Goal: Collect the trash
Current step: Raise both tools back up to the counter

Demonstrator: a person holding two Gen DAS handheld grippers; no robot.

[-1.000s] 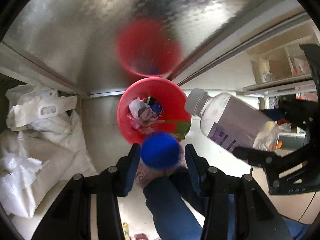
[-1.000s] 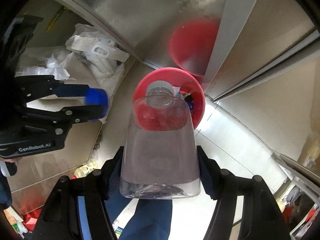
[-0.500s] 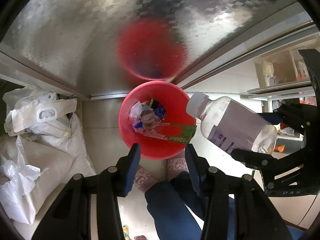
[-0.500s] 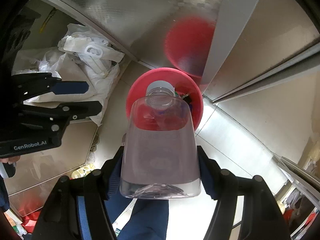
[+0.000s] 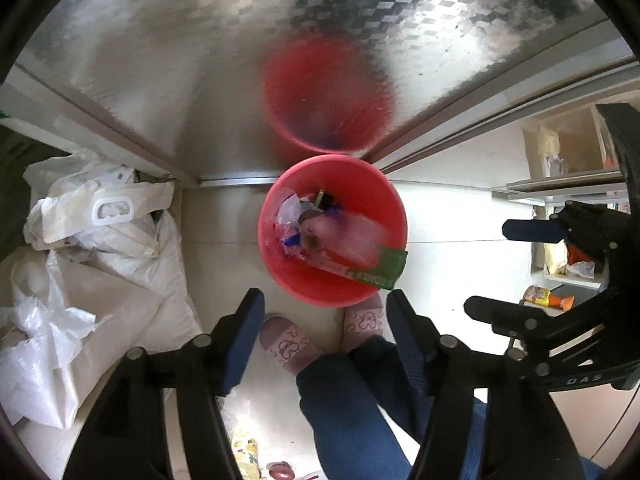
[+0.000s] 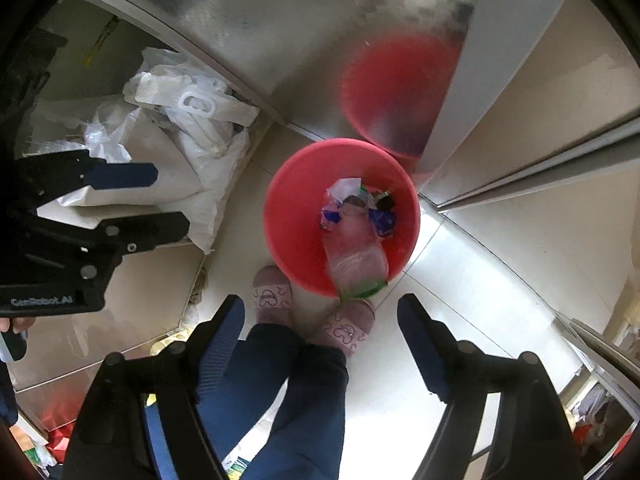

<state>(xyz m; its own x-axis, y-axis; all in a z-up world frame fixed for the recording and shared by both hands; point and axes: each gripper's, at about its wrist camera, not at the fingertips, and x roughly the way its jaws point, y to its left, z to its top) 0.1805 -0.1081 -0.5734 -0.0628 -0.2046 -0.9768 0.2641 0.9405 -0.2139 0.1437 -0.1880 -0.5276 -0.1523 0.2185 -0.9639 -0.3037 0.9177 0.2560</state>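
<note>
Both grippers over red bin, frame centre. Left gripper and right gripper just opened wider, nothing between jaws. Bottle blurred in bin among wrappers; its cap not clear.

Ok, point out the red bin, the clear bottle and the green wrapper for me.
red bin (image 6: 292, 216): right wrist view, bare inner wall on its left side.
clear bottle (image 6: 356, 252): right wrist view, middle of its body, inside the bin.
green wrapper (image 5: 384, 270): left wrist view, end overhanging the rim.
</note>
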